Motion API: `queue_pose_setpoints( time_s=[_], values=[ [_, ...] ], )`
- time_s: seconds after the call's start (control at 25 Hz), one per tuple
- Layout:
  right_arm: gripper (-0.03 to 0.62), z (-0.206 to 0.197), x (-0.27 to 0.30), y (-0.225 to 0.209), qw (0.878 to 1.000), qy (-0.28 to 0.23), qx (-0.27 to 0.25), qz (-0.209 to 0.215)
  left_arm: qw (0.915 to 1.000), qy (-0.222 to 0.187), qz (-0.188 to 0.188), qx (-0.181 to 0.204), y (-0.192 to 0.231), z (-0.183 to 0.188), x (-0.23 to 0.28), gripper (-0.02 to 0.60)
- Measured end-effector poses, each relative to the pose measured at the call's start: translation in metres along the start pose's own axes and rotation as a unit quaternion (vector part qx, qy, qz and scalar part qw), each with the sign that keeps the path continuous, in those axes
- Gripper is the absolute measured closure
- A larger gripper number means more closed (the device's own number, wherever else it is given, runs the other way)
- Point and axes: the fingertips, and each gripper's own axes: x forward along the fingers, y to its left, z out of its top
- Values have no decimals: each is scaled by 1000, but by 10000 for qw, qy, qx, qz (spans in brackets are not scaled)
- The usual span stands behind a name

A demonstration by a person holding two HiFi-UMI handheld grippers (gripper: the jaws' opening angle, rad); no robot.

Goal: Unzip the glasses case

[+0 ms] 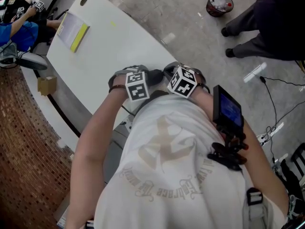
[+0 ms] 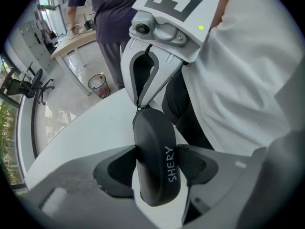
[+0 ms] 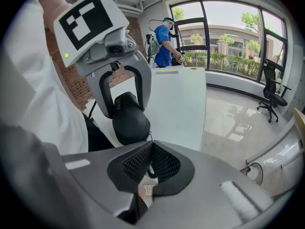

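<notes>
The black oval hard-shell glasses case [image 2: 151,132] is clamped across its middle by the left hand-held gripper [image 2: 157,168], over the white table [image 2: 81,137]. At its 12 o'clock end, what appears to be the thin zip pull [image 3: 149,172] is pinched by the closed right hand-held gripper [image 3: 151,160]. Unzipping is judged barely started, and a steady pull along the seam is called for. The case looks shut and its contents are hidden.

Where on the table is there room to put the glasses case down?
Bare white table stretches from the yellow-edged booklet to the near edge. Crowded there: left gripper clamps the glasses case, right gripper pinches its zip pull.
</notes>
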Motion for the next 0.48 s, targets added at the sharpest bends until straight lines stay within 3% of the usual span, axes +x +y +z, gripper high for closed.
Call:
queue_pose_setpoints(
  time_s=[0.28, 0.48],
  values=[
    [585, 8, 1, 6, 9994, 46, -319, 133, 9996, 54, 93, 252, -11, 2, 0, 295],
    [582, 9, 3, 9, 9991, 46, -392, 181, 9997, 17, 146, 169, -13, 2, 1, 295]
  ],
)
